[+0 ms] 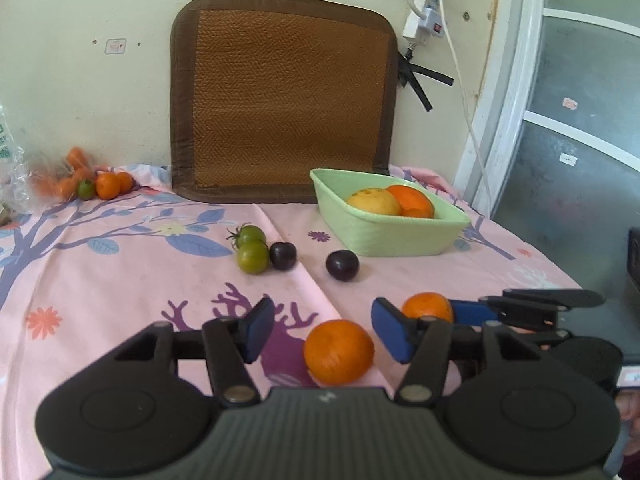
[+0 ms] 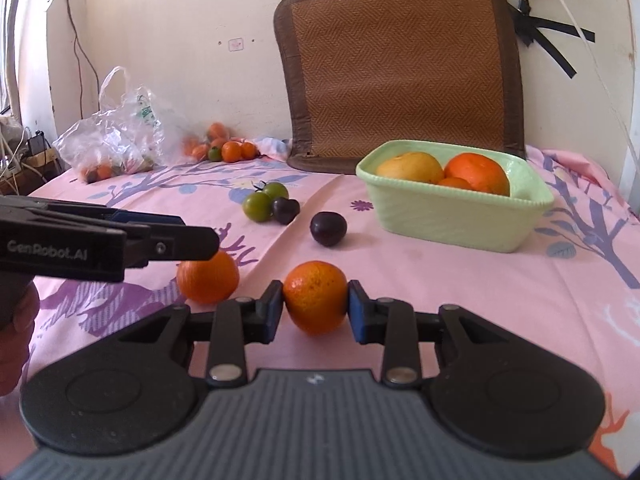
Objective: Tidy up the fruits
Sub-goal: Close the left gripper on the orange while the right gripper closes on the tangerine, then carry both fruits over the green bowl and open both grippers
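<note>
On the pink cloth, my left gripper (image 1: 325, 330) stands open around an orange (image 1: 339, 351), with a clear gap at its left pad. In the right wrist view this gripper (image 2: 200, 236) hangs over that same orange (image 2: 208, 278). My right gripper (image 2: 316, 310) is shut on a second orange (image 2: 316, 298), both blue pads pressed against its sides, low over the cloth. A pale green basin (image 2: 460, 220) stands further back to the right, holding a yellow fruit (image 2: 410, 168) and oranges (image 2: 478, 172).
Two green tomatoes (image 1: 252, 250) and two dark plums (image 1: 342, 265) lie mid-table. Small oranges and a green fruit (image 1: 108, 185) are piled at the back left beside a plastic bag (image 2: 116, 136). A woven mat (image 1: 284, 100) leans on the wall. A cable (image 1: 460, 80) hangs at the right.
</note>
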The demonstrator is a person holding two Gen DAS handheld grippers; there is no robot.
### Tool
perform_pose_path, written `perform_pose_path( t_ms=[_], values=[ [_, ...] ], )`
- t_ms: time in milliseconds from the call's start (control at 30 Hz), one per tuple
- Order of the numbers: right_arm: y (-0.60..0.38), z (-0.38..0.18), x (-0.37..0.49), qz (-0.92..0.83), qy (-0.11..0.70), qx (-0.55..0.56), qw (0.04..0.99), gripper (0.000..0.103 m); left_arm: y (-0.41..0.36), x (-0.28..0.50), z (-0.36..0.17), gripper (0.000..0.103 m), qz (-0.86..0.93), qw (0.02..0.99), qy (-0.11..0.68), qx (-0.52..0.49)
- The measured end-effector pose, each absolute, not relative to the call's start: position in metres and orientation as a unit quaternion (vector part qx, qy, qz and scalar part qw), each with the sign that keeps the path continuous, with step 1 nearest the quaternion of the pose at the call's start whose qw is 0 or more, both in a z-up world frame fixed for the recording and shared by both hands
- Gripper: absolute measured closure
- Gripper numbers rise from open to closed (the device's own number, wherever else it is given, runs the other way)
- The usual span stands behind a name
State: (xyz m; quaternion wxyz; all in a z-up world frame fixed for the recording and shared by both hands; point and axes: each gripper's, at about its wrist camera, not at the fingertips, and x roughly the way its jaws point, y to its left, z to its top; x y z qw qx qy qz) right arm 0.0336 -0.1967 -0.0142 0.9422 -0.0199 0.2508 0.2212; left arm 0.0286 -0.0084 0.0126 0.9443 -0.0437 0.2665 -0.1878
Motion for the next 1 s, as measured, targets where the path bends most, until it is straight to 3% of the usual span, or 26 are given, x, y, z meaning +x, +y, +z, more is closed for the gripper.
perform_pose_path(
  t_ms=[200,333,567,800,1000],
  values=[
    [-0.199,-0.015,0.036,0.223,0.261,-0.012,0.939,0.066,-0.016,0.031,0.004,0.048,-0.191,0.937,0.289,-0.031],
    [-0.199,-0.015,0.037,0.224,0.263,-0.013,0.938,0.065,-0.019,0.032,-0.002,0.061,-0.206,0.93,0.303,-0.033],
    [-0.206,-0.012,0.034,0.213,0.236,-0.004,0.948,0.066,-0.021,0.043,0.011,0.062,-0.214,0.93,0.296,-0.043],
    [-0.252,0.025,0.072,0.129,0.166,0.052,0.976,0.066,-0.056,0.101,0.057,0.062,-0.237,0.941,0.24,-0.024],
    [-0.28,0.026,0.116,0.056,0.152,0.054,0.985,0.066,-0.083,0.18,0.064,0.062,-0.232,0.935,0.264,-0.048]
  ],
)
